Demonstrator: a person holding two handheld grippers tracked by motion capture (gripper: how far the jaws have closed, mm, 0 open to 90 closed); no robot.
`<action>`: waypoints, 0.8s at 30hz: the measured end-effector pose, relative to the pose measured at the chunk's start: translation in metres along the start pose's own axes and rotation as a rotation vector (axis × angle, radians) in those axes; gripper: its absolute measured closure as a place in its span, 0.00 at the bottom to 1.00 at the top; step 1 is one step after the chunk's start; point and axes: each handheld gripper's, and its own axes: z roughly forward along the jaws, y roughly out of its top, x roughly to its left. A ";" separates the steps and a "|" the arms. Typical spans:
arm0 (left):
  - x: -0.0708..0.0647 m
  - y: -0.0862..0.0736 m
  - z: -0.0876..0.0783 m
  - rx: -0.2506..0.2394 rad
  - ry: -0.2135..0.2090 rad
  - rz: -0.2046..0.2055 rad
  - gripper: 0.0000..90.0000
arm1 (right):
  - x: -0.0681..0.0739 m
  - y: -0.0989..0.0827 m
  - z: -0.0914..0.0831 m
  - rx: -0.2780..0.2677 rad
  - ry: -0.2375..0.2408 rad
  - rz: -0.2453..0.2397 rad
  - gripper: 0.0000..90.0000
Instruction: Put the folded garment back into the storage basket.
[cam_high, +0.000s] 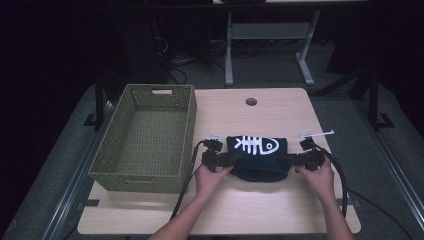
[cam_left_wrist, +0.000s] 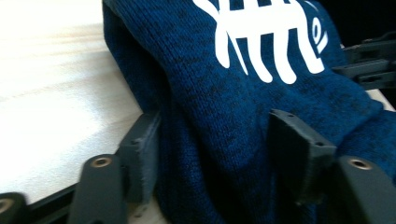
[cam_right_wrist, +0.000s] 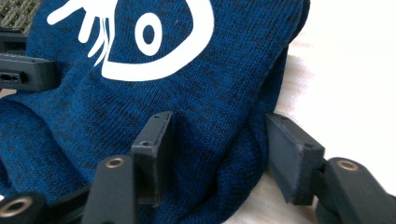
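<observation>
A folded dark blue knit garment (cam_high: 257, 150) with a white fish-skeleton print lies on the light wood table (cam_high: 225, 210), just right of the basket. My left gripper (cam_high: 235, 161) holds its left end, and in the left gripper view the jaws (cam_left_wrist: 222, 149) pinch a bunched fold of the knit (cam_left_wrist: 224, 107). At the right end my right gripper (cam_high: 289, 161) does the same. In the right gripper view the pads (cam_right_wrist: 219, 149) press into the fabric (cam_right_wrist: 210, 93) by the fish's eye. A hand holds each gripper from the near side.
A green woven basket (cam_high: 140, 180) with nothing in it stands on the table's left part, close to the garment. A round cable hole (cam_high: 251, 101) sits near the far edge. Black cables trail off the near edge. Table legs and dark floor lie beyond.
</observation>
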 end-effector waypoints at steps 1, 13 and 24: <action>-0.001 0.000 0.001 0.000 -0.012 -0.003 0.53 | 0.001 -0.001 0.001 0.004 0.005 0.009 0.57; -0.002 -0.002 -0.001 0.002 -0.073 -0.013 0.72 | 0.011 -0.009 -0.005 -0.018 0.017 0.008 0.75; -0.009 -0.001 -0.009 -0.013 -0.099 0.008 0.75 | 0.022 -0.013 -0.022 -0.063 0.054 -0.004 0.77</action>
